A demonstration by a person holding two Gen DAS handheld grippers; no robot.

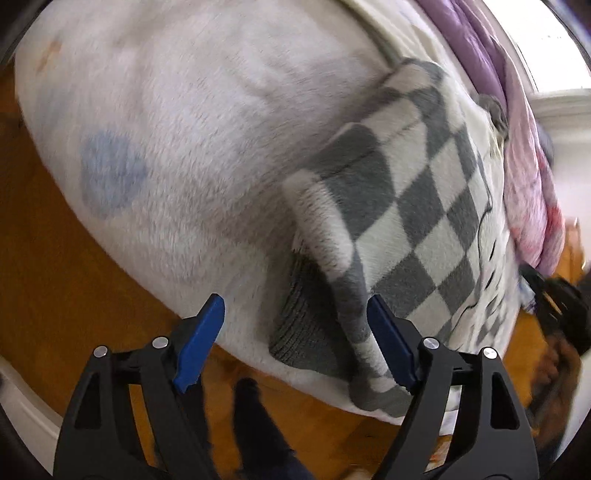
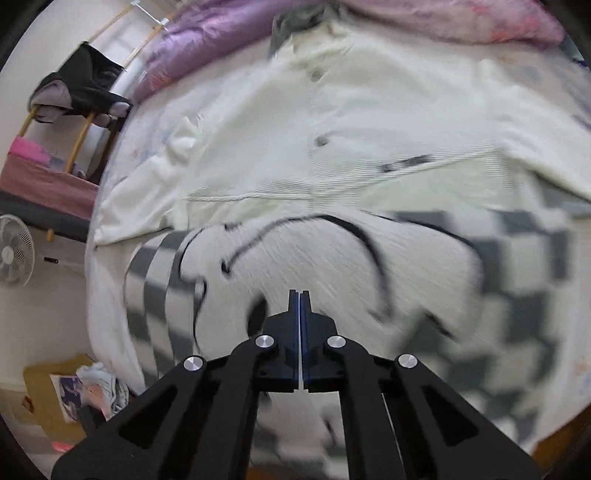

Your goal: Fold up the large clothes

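A large cream garment with grey checks [image 1: 417, 221] lies spread on the white fleece bed cover [image 1: 192, 110]. Its checked sleeve with a ribbed grey cuff [image 1: 310, 325] hangs toward the bed's near edge. My left gripper [image 1: 295, 314] is open, its blue pads on either side of the sleeve's lower part, not closed on it. In the right wrist view the same garment [image 2: 332, 155] fills the frame, cream body above, checked part [image 2: 517, 277] below. My right gripper [image 2: 299, 295] is shut just above the garment, with nothing visibly held between its pads.
A purple and pink duvet [image 2: 229, 33] is bunched along the bed's far side. A wooden rack with dark clothes [image 2: 81, 88], a fan [image 2: 14, 254] and a pile of things on the floor [image 2: 85, 387] stand to the left. Orange wooden floor [image 1: 55, 277] borders the bed.
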